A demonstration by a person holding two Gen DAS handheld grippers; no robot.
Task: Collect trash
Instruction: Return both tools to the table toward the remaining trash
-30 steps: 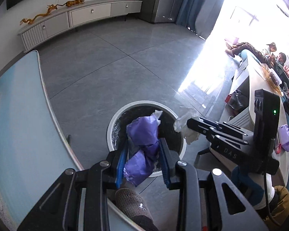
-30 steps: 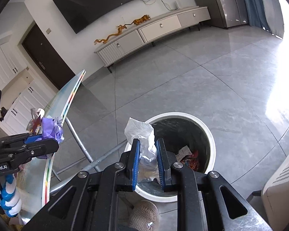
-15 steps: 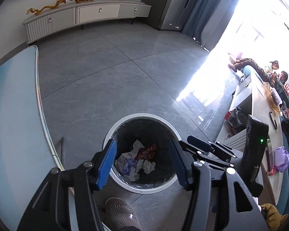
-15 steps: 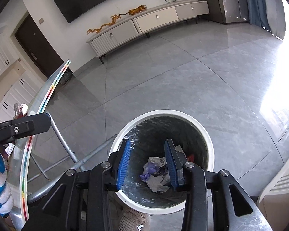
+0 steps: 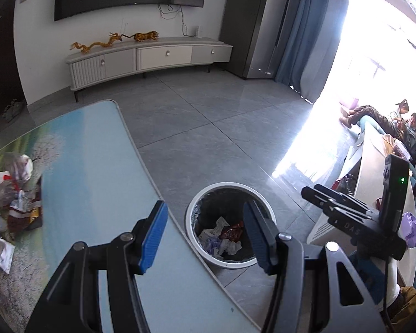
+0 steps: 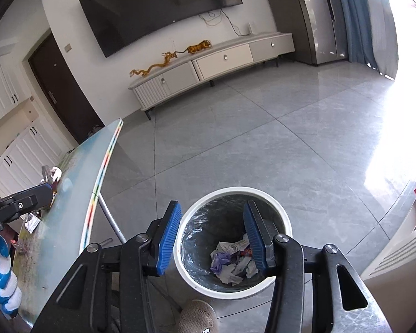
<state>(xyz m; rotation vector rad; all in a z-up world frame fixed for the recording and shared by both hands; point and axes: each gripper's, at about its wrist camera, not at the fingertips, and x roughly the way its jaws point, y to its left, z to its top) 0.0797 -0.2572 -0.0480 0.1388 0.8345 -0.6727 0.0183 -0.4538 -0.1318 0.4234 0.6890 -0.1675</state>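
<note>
Both grippers, left gripper point(image 5: 205, 234) and right gripper point(image 6: 212, 240), are released; remaining wrappers point(image 5: 16, 208) on the surface point(image 5: 97, 166) should be pinched firmly.

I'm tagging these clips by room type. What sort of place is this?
Most likely a home living room: a large wall-mounted television hangs above a long low cabinet, and a glass-topped table with litter on it stands beside a lined trash bin on a grey tiled floor.
</note>
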